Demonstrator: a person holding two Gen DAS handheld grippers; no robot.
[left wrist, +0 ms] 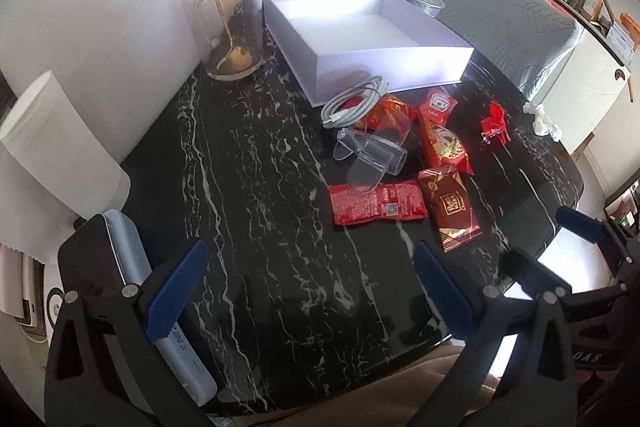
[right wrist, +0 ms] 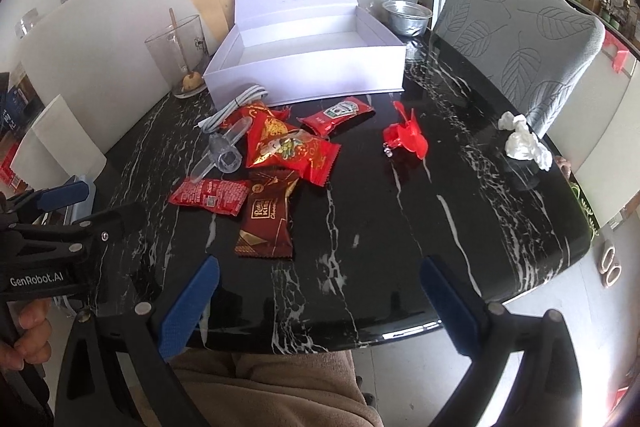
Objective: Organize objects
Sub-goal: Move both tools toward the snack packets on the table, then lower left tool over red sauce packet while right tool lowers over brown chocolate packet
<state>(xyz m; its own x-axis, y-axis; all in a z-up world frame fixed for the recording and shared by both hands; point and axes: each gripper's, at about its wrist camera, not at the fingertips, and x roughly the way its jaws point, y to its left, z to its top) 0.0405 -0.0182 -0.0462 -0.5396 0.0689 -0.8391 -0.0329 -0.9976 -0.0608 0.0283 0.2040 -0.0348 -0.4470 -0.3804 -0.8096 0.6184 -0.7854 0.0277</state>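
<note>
Both claws hang over the near edge of the black marble worktop (right wrist: 360, 227), empty. The left claw (left wrist: 310, 291) has its blue pads spread wide, and the right claw (right wrist: 320, 301) is spread the same way, nothing between them.

Closest to the near edge is the brown chocolate wrapper (right wrist: 266, 223), with the flat red sachet (right wrist: 210, 195) touching its left side. Both look light, crinkly and a bit slick, so I'd pinch them across the short width near the middle, not by the sealed ends.

Just behind sits the big red snack bag (right wrist: 286, 147), puffy and soft, fine to squeeze gently. The clear plastic holder (right wrist: 224, 157) lies against it on the left: stiff, smooth, probably slippery, so grab it across its narrow body. The ketchup packet (right wrist: 338, 113) is squishy, so go easy on it.

Off to the right, well apart from the pile, is the red hair clip (right wrist: 404, 135): hard and awkwardly shaped.

The white cable (right wrist: 236, 105) is coiled up touching the front wall of the open white box (right wrist: 304, 75) at the far edge. It's floppy, so take the whole bundle.
</note>
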